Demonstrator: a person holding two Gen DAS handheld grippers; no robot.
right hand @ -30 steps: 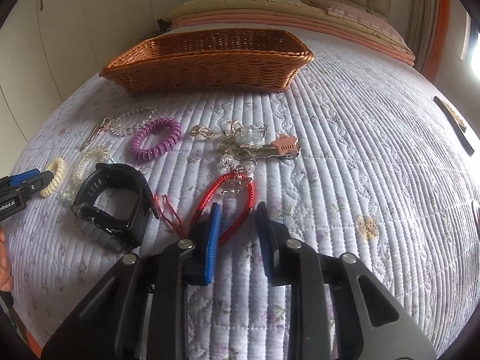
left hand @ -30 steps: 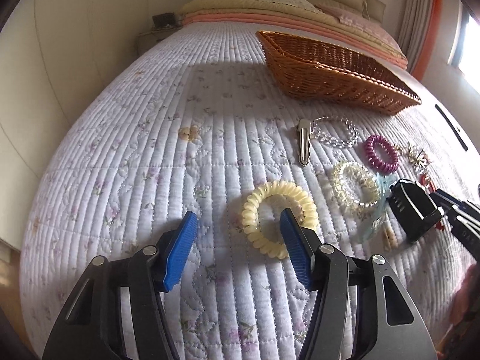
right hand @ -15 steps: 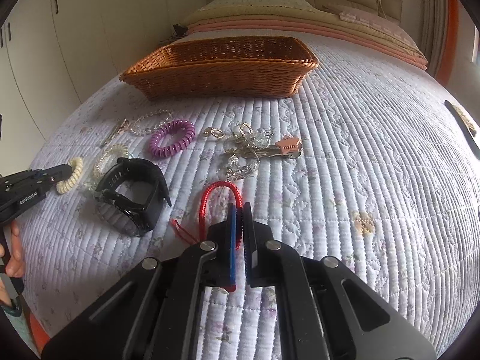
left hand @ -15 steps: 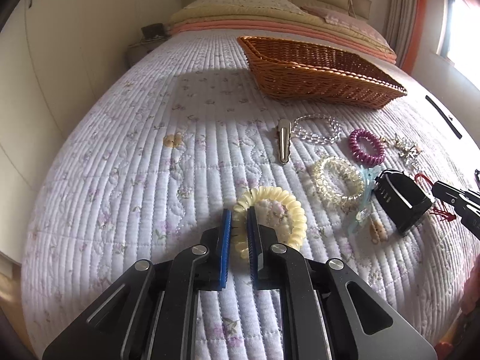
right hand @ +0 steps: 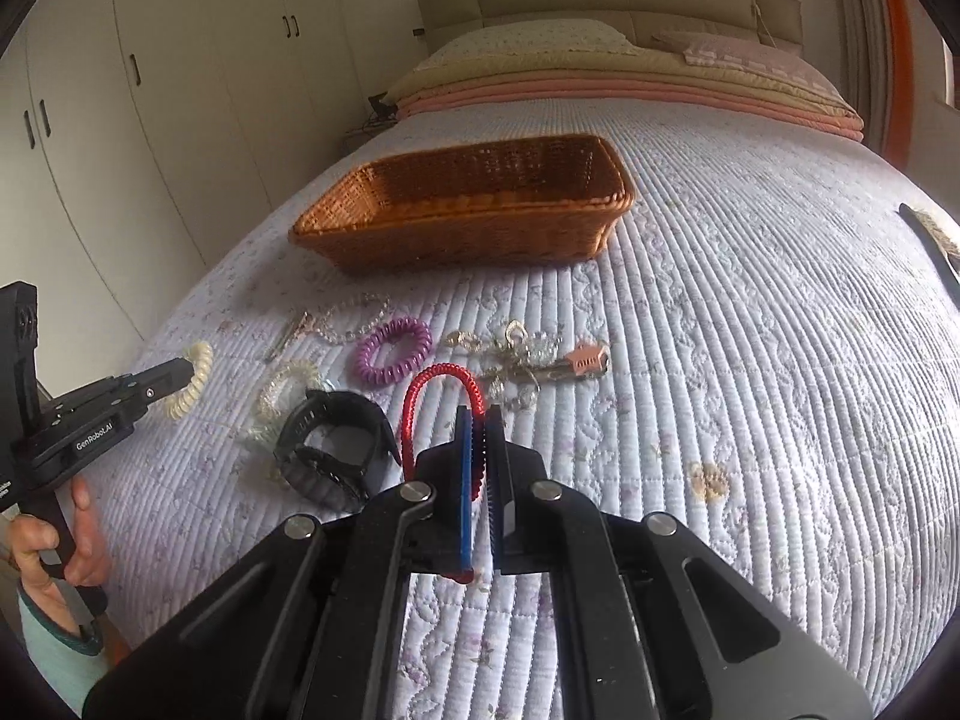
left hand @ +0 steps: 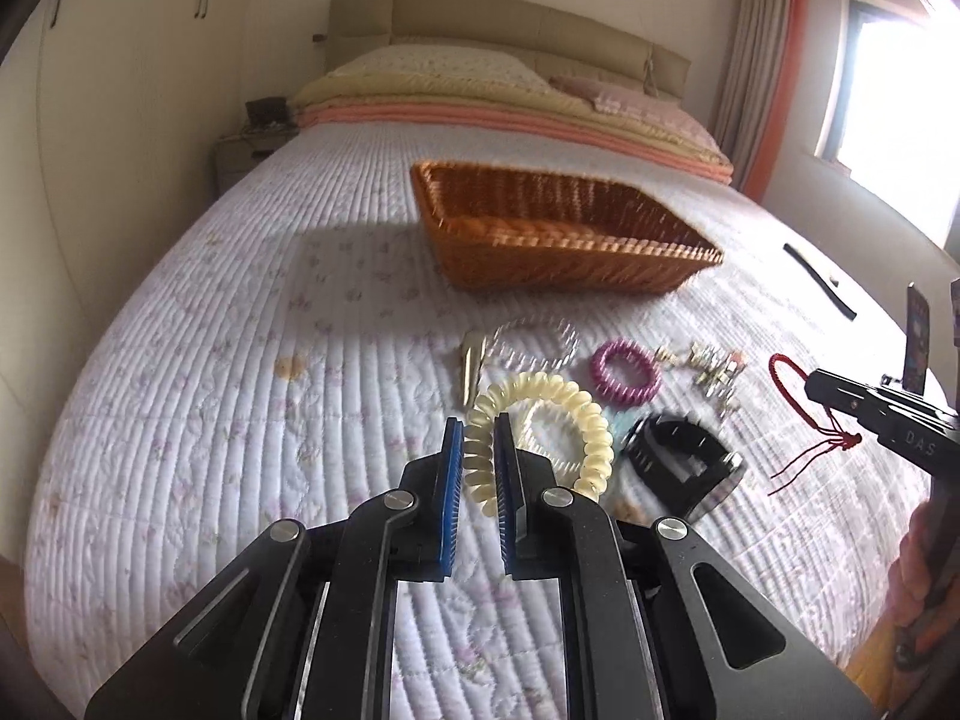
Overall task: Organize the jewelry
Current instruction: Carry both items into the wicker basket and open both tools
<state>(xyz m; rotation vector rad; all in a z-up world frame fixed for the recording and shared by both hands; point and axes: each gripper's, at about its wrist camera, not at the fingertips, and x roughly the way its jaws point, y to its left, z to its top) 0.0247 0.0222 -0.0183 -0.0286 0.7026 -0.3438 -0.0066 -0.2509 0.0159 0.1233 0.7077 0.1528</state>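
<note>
- The left gripper [left hand: 480, 450] is clenched on the cream spiral hair tie [left hand: 540, 426], its blue pads pinching the near-left part of the coil; the tie is carried above the quilt [left hand: 210, 390], on the near side of the wicker basket [left hand: 558, 240].
- In the right wrist view the same cream tie [right hand: 189, 378] hangs from the left tool's tip, well to the left of the basket [right hand: 468, 210] and nearer the camera.
- The right gripper [right hand: 479, 450] is clamped on the red cord bracelet [right hand: 441, 384], whose loop arches up from between the pads, on the near side of the basket.
- From the left wrist view the red bracelet [left hand: 792, 378] dangles off the right tool, its knotted tassel trailing below, to the right of the basket.
- Lying on the quilt between the basket and the grippers: a purple spiral tie [right hand: 393, 351], a clear bead bracelet [right hand: 354, 318], a metal hair clip [left hand: 471, 366], a black watch [right hand: 333, 450] and a key bunch with a pink key [right hand: 576, 360].
- A clear spiral tie [right hand: 288, 387] lies just left of the watch, on the near side of the basket.
- The basket's inside looks empty of jewelry from both views.
</note>
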